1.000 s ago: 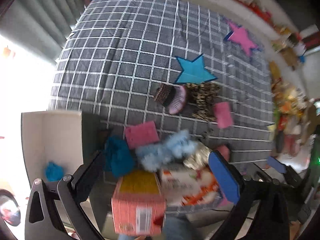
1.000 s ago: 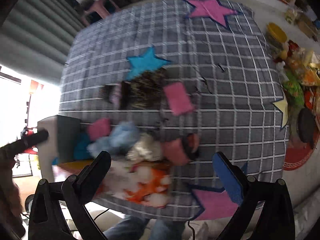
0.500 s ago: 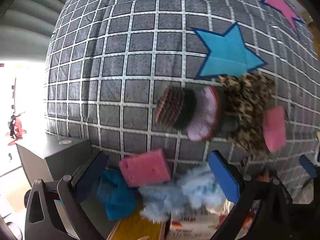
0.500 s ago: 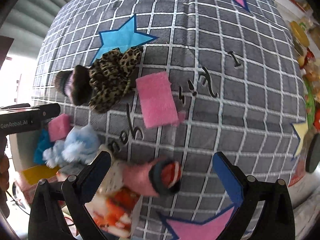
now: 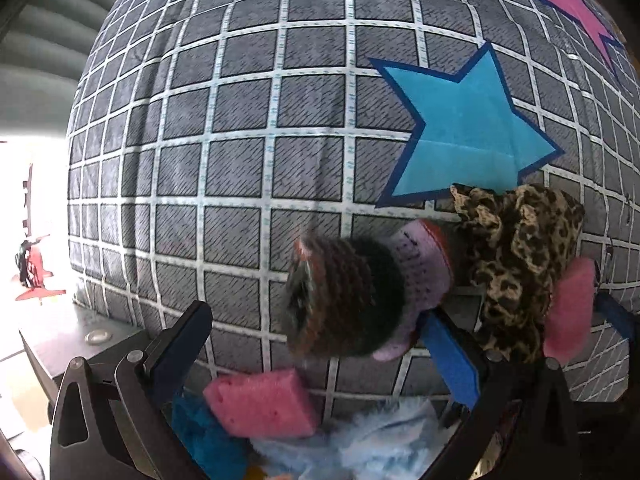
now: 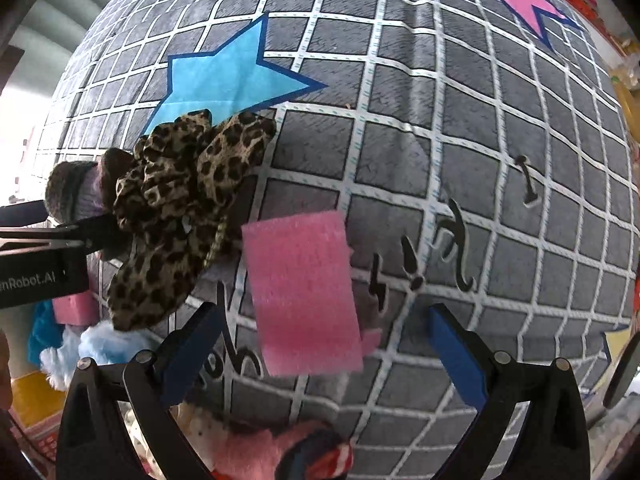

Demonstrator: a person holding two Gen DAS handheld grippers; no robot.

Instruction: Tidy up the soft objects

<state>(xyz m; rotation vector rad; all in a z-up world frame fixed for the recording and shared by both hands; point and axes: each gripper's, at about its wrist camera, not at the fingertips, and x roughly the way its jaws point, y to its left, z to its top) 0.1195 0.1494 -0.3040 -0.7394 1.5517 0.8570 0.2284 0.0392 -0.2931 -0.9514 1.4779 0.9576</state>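
Knitted sock roll [image 5: 352,296] sits between my left gripper [image 5: 316,340] fingers, jaws spread wide to straddle it; my right gripper [image 6: 324,344], equally wide open, frames the pink foam [image 6: 304,292] on the bedspread [image 6: 460,128].

pink foam [image 6: 306,292] lies mid-frame between the open right gripper [image 6: 320,350] fingers; leopard scrunchie [image 6: 188,208] to its left, left gripper [image 6: 52,236] at left edge.
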